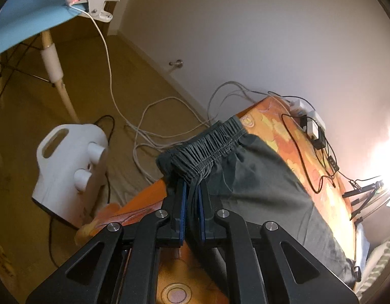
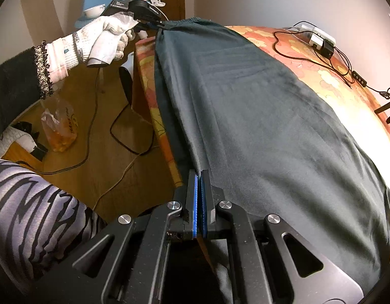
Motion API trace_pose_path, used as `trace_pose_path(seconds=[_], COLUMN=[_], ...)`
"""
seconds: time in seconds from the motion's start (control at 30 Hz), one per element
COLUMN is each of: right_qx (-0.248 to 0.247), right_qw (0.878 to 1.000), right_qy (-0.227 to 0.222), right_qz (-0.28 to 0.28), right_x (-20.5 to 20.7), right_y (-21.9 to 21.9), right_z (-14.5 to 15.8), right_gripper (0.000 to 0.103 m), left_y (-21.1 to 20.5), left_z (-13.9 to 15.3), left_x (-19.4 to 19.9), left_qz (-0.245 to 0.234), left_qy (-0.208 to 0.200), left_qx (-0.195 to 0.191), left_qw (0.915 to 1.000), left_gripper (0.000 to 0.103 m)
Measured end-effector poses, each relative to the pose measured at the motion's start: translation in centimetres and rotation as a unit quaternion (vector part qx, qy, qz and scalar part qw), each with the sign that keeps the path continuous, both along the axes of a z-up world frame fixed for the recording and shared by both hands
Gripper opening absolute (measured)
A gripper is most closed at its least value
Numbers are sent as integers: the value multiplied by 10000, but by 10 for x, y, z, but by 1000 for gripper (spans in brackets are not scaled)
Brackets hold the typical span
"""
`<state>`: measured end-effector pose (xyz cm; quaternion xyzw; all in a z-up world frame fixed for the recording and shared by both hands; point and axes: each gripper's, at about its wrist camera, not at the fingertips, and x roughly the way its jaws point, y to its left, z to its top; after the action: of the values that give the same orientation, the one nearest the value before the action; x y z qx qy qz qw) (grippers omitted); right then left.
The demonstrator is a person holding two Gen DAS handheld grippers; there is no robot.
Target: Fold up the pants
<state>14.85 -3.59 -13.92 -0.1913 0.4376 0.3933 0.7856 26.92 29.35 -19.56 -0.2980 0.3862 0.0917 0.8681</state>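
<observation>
Dark grey pants (image 2: 258, 101) lie lengthwise on a table covered with an orange flowered cloth (image 2: 334, 86). In the left wrist view my left gripper (image 1: 192, 185) is shut on the gathered elastic waistband (image 1: 210, 141) at the table's corner, and the cloth bunches between the blue pads. The right wrist view shows that same left gripper (image 2: 159, 25) in a white-gloved hand (image 2: 106, 40), pinching the far waistband corner. My right gripper (image 2: 200, 174) is shut on the near edge of the pants at the table's side, and dark fabric hangs below it.
A white appliance (image 1: 70, 167) and loose cables (image 1: 156, 126) lie on the wooden floor left of the table. A blue chair (image 1: 30, 12) carries a clip lamp (image 1: 96, 0). Power adapters (image 2: 319, 40) sit at the table's far edge. A plastic bag (image 2: 60, 129) lies on the floor.
</observation>
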Motion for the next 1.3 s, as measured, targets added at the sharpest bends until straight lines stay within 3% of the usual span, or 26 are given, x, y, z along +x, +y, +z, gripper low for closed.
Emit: trace_pose_path(seconds=[0.17,0.3,0.37,0.43,0.5,0.57,0.63,0.73,0.77,0.83,0.93,1.17,1.3], right_qx=[-63,215,486,776,1031,1314,1648,1393,1359,1368,1209,1567,1694], right_qw=[10000,9992,9979,9964,9925,9814,9605,9360,9281,9143,9030,8892,8865], right_qy=[-13,297,418,295,111,130,328,239,418,772,1072,1723,1753], right_qz=[10,135,87,-164,-651,-1394,-2217,-3224,-3442,-3734,-3982,-3939,-3932], right_x=[0,2,8,20,40,69,102,134,145,159,171,188,193], right_y=[4,-5,-21,-48,-88,-137,-196,-254,-273,-296,-311,-312,-310], right_z=[-3,5,18,35,54,65,66,54,44,25,0,-27,-29], right_gripper=[3,6,19,43,45,45,45,48,49,52,52,52,48], left_y=[-7,-11,-14,-14,-15,-16,-18,-18,-17,-16,-11,-12,-11], left_z=[1,1,-1,-2,-2,-2,0,1,2,6,12,17,15], left_x=[11,10,9,8,8,8,8,8,8,5,-3,-8,-6], left_qz=[-69,-146,-162,-166,-176,-194,-205,-229,-211,-175,48,57,95], left_qy=[122,205,258,263,268,298,325,375,386,385,313,281,243], left_qx=[225,486,567,583,616,685,751,715,699,696,708,704,606], left_qw=[9996,9985,9979,9978,9976,9970,9964,9965,9966,9967,9970,9971,9978], left_gripper=[9,9,9,9,9,9,9,12,12,22,34,34,34])
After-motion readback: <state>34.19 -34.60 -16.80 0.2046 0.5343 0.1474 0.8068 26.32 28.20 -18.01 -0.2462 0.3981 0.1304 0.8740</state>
